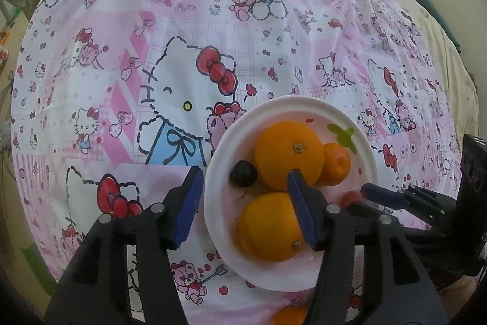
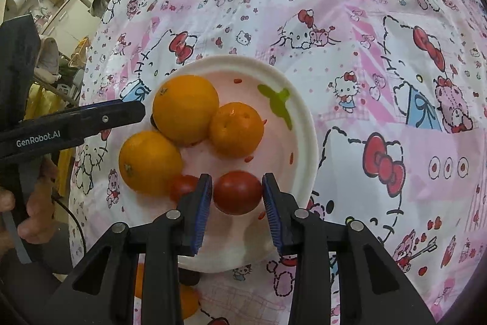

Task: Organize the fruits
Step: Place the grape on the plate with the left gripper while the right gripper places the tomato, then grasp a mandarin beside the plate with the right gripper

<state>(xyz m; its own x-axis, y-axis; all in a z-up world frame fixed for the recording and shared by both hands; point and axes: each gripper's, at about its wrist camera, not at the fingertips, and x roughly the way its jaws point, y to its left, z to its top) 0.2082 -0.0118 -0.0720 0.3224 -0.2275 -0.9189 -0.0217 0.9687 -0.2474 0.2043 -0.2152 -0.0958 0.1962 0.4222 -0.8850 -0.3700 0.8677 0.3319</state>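
White plate [image 2: 301, 124] on cartoon-print cloth [image 2: 380, 29]: 2 large oranges [image 2: 185, 108], 1 small orange [image 2: 236, 128], 2 red tomatoes [image 2: 237, 192], 1 dark round fruit [image 1: 243, 173]. Right gripper [image 2: 237, 203] over near rim, jaws spread beside the larger tomato, not clamped. Left gripper [image 1: 243, 200] over plate's left side, released, empty.

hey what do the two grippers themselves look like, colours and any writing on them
Both are matte black plastic with angular cut-out arms, silver round pivot pins and ribbed blue finger pads. The right gripper matches the left gripper. Seen from the right wrist camera, the left one carries white "GenRobot.AI" lettering, with a black cable beneath it.
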